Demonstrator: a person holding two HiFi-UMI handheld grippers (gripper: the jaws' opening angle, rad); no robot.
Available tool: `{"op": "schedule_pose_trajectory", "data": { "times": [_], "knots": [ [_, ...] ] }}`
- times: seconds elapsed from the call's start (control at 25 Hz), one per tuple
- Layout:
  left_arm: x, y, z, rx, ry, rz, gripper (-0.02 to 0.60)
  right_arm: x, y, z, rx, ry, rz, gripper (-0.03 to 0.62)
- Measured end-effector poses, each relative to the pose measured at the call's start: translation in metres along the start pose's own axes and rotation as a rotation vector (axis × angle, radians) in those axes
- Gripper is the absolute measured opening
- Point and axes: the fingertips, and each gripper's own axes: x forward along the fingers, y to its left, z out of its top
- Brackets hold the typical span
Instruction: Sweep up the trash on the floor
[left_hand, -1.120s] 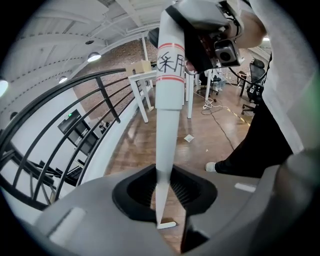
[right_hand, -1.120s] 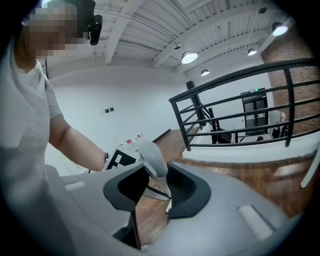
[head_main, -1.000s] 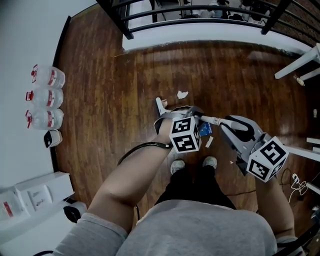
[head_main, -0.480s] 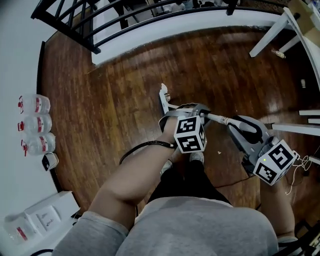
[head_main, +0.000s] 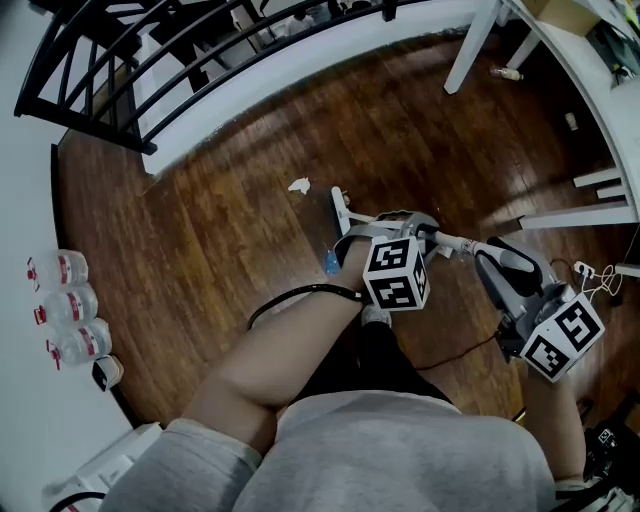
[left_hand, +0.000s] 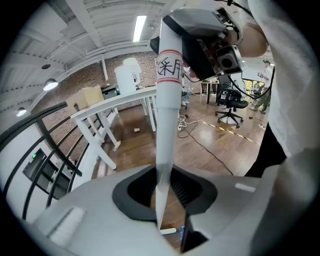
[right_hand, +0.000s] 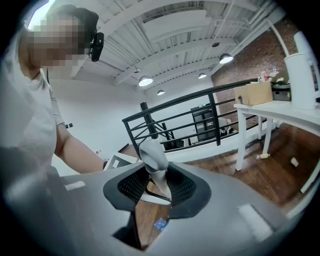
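Left gripper (left_hand: 161, 197) is clamped round the white broom handle (left_hand: 166, 115) low down, and the right gripper (right_hand: 156, 192) is closed on that same handle's top end. In the head view, a blue scrap (head_main: 331, 263) lies just beside the left gripper at its 9 o'clock, and a crumpled white paper (head_main: 298, 184) sits farther out at about 10 o'clock. Floor's dark wood planks (head_main: 220, 240), with a black railing (head_main: 120, 70) at 11, white table legs (head_main: 478, 45) at 1 and water bottles (head_main: 65, 305) by the wall at 9.
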Motion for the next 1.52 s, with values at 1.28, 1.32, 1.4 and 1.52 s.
{"op": "schedule_pose_trajectory", "data": {
  "times": [1.28, 1.32, 1.4, 1.52],
  "knots": [
    [-0.078, -0.045, 0.020, -0.001, -0.079, 0.060, 0.083, -0.021, 0.112, 0.024, -0.068, -0.074, 0.062, 0.140],
    [-0.088, -0.048, 0.013, -0.003, -0.079, 0.067, 0.083, -0.015, 0.124, 0.024, -0.076, -0.074, 0.070, 0.140],
    [-0.109, -0.053, -0.005, -0.006, -0.076, 0.082, 0.084, -0.003, 0.150, 0.022, -0.086, -0.077, 0.085, 0.141],
    [-0.143, -0.066, -0.036, -0.017, -0.062, 0.101, 0.084, 0.014, 0.190, 0.015, -0.080, -0.084, 0.113, 0.140]
  ]
}}
